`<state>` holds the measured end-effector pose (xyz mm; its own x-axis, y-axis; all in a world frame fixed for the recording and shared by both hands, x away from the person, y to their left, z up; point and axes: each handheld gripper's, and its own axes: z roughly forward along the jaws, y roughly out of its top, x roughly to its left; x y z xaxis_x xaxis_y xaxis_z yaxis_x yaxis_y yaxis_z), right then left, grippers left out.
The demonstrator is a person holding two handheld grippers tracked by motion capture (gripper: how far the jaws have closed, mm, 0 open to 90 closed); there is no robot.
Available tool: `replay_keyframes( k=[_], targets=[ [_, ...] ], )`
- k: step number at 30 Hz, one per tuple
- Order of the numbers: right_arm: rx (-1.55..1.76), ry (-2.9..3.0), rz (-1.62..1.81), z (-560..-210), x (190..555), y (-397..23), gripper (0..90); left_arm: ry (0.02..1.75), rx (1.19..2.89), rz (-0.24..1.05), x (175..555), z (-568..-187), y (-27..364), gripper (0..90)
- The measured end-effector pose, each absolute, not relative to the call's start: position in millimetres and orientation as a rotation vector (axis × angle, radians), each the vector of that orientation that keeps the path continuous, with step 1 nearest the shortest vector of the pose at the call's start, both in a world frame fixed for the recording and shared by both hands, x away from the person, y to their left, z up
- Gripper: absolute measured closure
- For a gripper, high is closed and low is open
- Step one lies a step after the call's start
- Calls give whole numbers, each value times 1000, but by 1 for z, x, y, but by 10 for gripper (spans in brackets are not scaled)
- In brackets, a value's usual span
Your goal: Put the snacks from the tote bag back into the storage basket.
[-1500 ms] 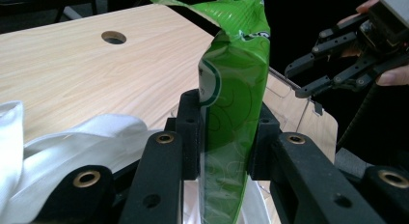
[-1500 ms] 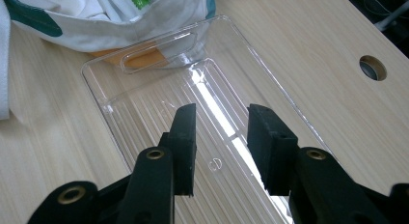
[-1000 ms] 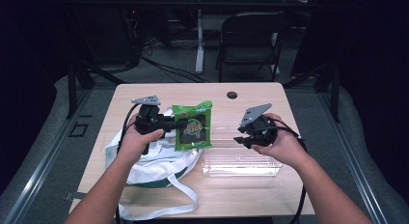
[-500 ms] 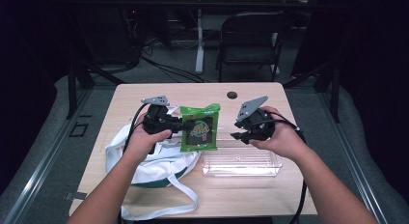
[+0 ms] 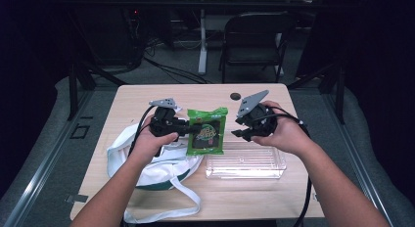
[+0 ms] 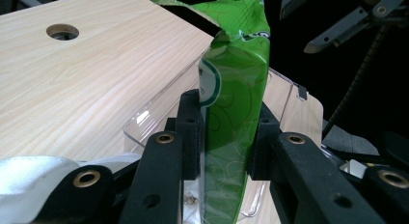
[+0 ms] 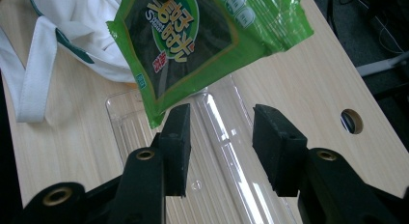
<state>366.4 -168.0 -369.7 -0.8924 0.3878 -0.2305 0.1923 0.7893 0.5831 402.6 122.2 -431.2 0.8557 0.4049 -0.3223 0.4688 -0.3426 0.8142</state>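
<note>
Counted on the desk [image 5: 147, 97]: one green snack packet [image 5: 207, 131], one clear plastic tray [image 5: 246, 163], one white cloth bag [image 5: 156, 166]; two hand-held grippers are seen, the left hand-held gripper [image 5: 185, 128] and the right hand-held gripper [image 5: 236, 128].

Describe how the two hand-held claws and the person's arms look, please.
Both the left claw and the right claw are black, each topped by a grey three-cornered plate and trailing a black cable. Their jaws are flat black bars with brass-coloured rivets. The forearms are bare, with no sleeves in sight.

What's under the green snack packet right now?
The green snack packet, clamped in the left gripper, hangs above the clear plastic tray and bare table. The packet covers the tray's near corner.
</note>
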Motion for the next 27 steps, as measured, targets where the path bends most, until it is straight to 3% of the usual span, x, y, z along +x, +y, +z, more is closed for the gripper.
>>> replay_keyframes(
  k=[27],
  targets=[
    [343, 2630, 747, -336, 376, -151, 471, 600, 1990, -101, 401, -434, 102, 728]
  ],
)
